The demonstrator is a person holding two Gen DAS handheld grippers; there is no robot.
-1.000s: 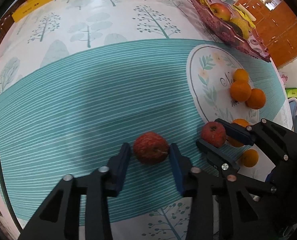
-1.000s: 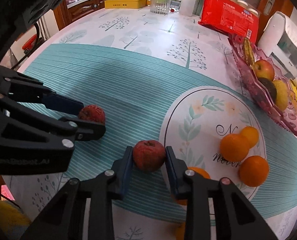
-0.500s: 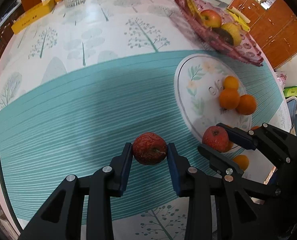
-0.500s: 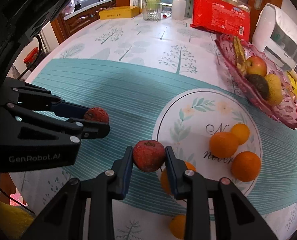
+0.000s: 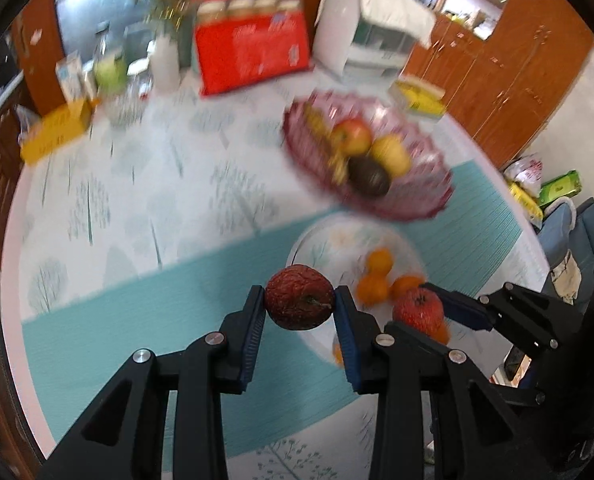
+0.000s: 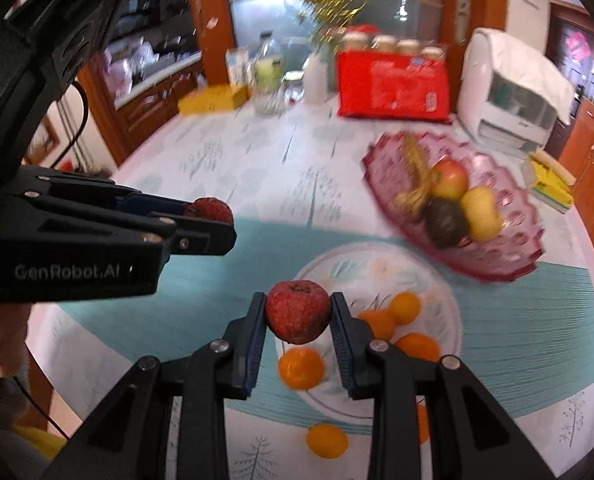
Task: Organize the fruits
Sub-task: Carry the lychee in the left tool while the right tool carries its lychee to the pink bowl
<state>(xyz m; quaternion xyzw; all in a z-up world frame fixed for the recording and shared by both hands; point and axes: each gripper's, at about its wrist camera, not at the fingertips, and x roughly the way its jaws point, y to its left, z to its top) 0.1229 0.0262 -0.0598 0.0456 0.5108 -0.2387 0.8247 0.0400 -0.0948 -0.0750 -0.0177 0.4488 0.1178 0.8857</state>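
both hand-held grippers clamp apples above teal tablecloth (image 5: 137, 320) (tree print); wood cabinets (image 5: 509, 80) behind.

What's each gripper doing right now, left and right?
Left gripper: closed on the wrinkled dark red apple, off the table.
Right gripper: closed on the brighter red apple, off the table.

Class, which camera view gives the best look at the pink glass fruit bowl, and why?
The right wrist view: the pink glass fruit bowl shows its scalloped rim and the fruits inside fairly clearly, with nothing in front. In the left wrist view the bowl is also whole, but motion blur smears its rim and contents more.
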